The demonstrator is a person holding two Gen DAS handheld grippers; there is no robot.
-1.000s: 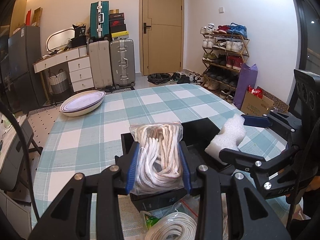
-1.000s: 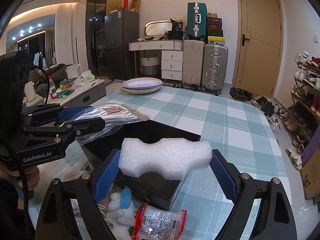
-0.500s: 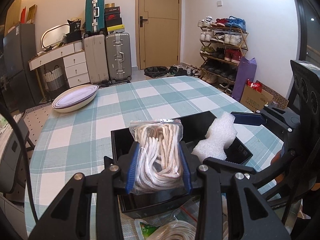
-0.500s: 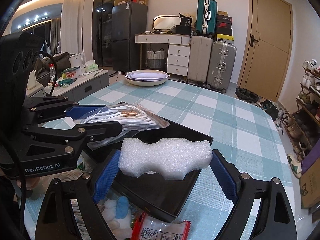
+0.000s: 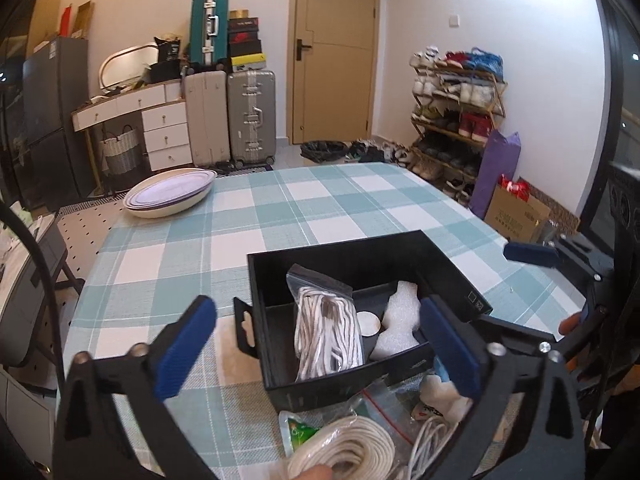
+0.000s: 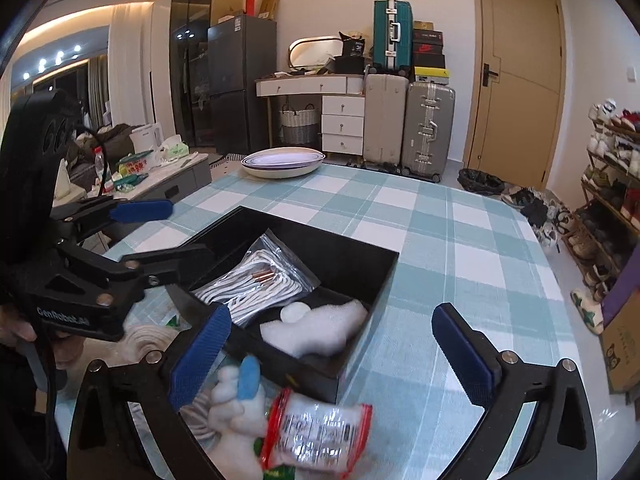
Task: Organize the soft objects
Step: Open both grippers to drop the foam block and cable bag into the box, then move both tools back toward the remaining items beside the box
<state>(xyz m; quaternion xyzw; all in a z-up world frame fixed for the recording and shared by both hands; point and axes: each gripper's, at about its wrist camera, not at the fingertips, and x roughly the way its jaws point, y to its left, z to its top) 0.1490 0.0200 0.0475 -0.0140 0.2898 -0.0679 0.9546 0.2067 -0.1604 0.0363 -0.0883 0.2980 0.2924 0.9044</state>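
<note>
bagged rope (image 5: pixel 328 332) lies in the black box (image 5: pixel 456 276) on the checked table (image 5: pixel 240 240), leaning on the left wall; white foam piece (image 5: pixel 396 320) lies beside it. left gripper (image 5: pixel 316 344) and right gripper (image 6: pixel 340 344): jaws opening wide, nothing between the pads. judgement: draw both straight back so the fingers clear the box rim. in the way near the box: rope coil (image 5: pixel 344 452), plush toy (image 6: pixel 236 404), red-edged packet (image 6: pixel 316 428). stacked plates (image 5: pixel 168 196) stand well apart.

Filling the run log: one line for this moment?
left tool: opening, empty | right tool: opening, empty | rope bag, foam: in black box
</note>
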